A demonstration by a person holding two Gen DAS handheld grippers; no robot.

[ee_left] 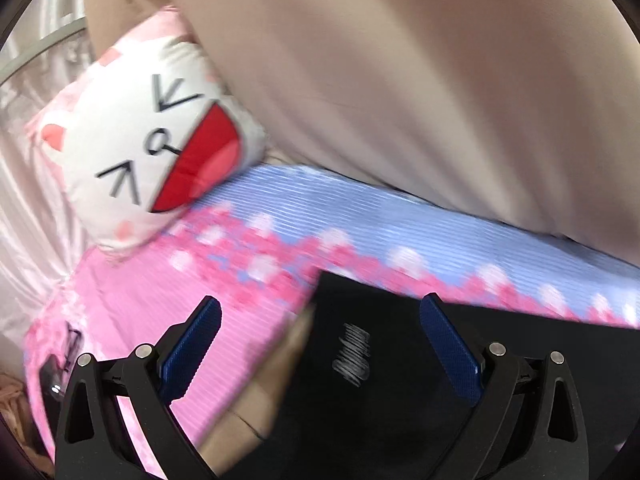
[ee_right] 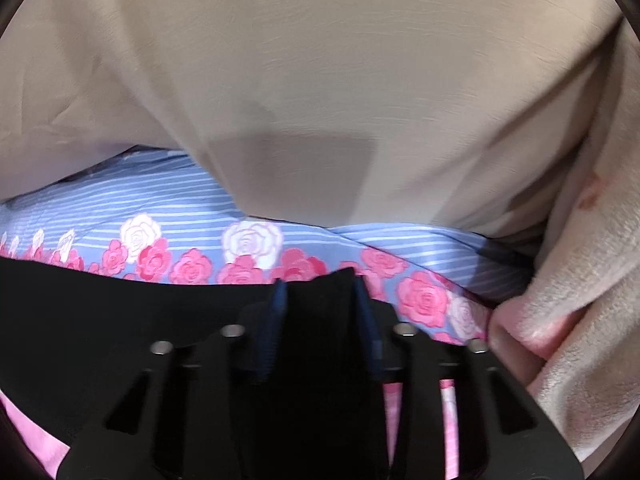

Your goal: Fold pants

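The black pants [ee_left: 380, 380] lie on a bed sheet with pink roses and blue stripes [ee_left: 320, 208]; a grey logo shows on the cloth. My left gripper [ee_left: 320, 316] is open, its blue pads [ee_left: 192, 348] spread wide over the pants' corner edge, holding nothing. In the right wrist view the pants [ee_right: 100, 320] stretch to the left. My right gripper [ee_right: 320, 284] is shut on a fold of the black cloth that stands up between the blue pads [ee_right: 276, 320].
A white cat-face pillow [ee_left: 152, 148] lies at the left on the bed. A large beige blanket [ee_left: 420, 80] fills the space behind; it also shows in the right wrist view [ee_right: 320, 80]. A pale pink fleece [ee_right: 580, 320] bunches at the right.
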